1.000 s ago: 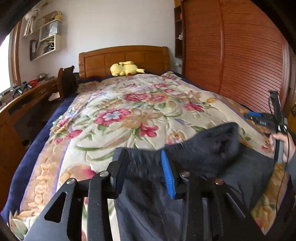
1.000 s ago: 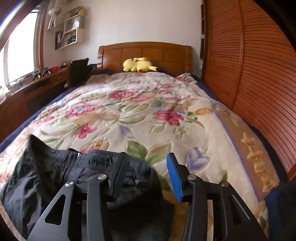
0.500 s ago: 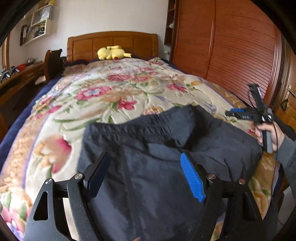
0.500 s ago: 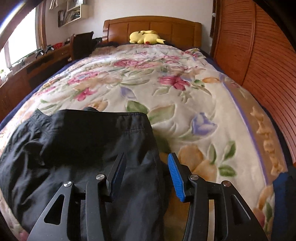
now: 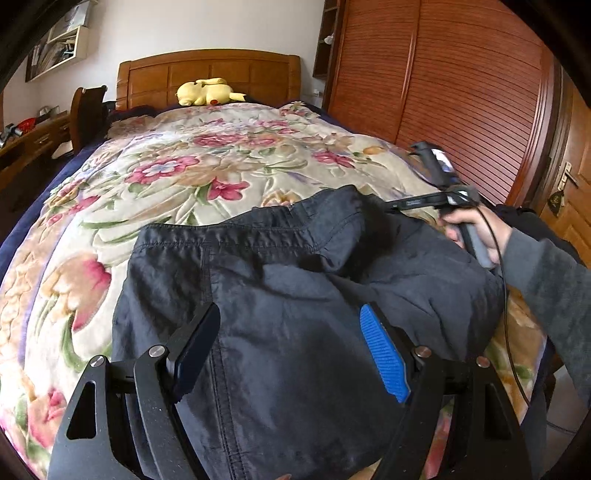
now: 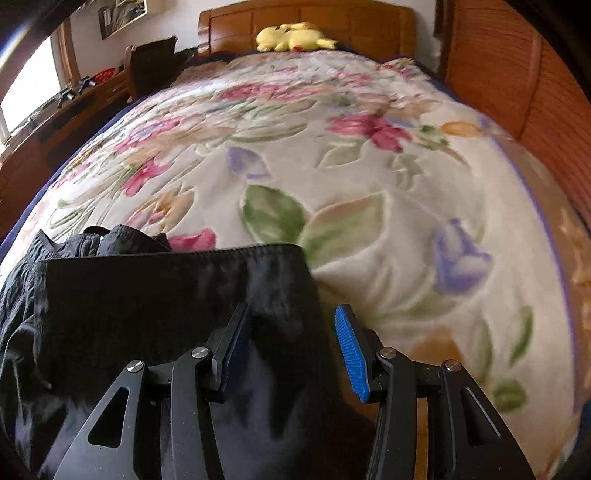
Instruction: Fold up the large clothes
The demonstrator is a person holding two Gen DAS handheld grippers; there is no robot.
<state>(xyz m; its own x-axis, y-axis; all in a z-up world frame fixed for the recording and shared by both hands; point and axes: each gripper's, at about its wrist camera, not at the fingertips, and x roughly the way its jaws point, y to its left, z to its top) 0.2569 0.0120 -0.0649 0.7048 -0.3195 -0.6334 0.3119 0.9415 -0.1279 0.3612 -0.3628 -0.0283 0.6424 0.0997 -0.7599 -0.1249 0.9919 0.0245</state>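
Dark navy woven trousers (image 5: 295,295), lying crumpled on a cream floral plush blanket (image 5: 177,177) at the near end of a wooden-framed bed, waistband edge turned toward the headboard.

Left wrist view: left gripper (image 5: 290,350) hovering low above the trousers, black and blue pads spread wide, no cloth pinched between them, fabric lying under the gap. To the right, a hand (image 5: 476,229) in a grey sleeve (image 5: 546,280) around the handle of the right gripper (image 5: 391,205), tips at the far right corner of the garment; jaw state not readable from here. Yellow plush toy (image 5: 207,92) resting at the headboard (image 5: 207,74). Slatted reddish-brown wardrobe doors (image 5: 461,92) along the right side.

Right wrist view: right gripper (image 6: 291,349) over the right edge of the trousers (image 6: 166,314), pads partly apart, dark cloth passing beneath the gap, neither pad pressing on it. Blue pad over bare blanket (image 6: 369,229), black pad over cloth. Hem line straight across just ahead of the tips. Slightly blurred picture. Plush toy (image 6: 291,37) far off by the headboard (image 6: 306,22).
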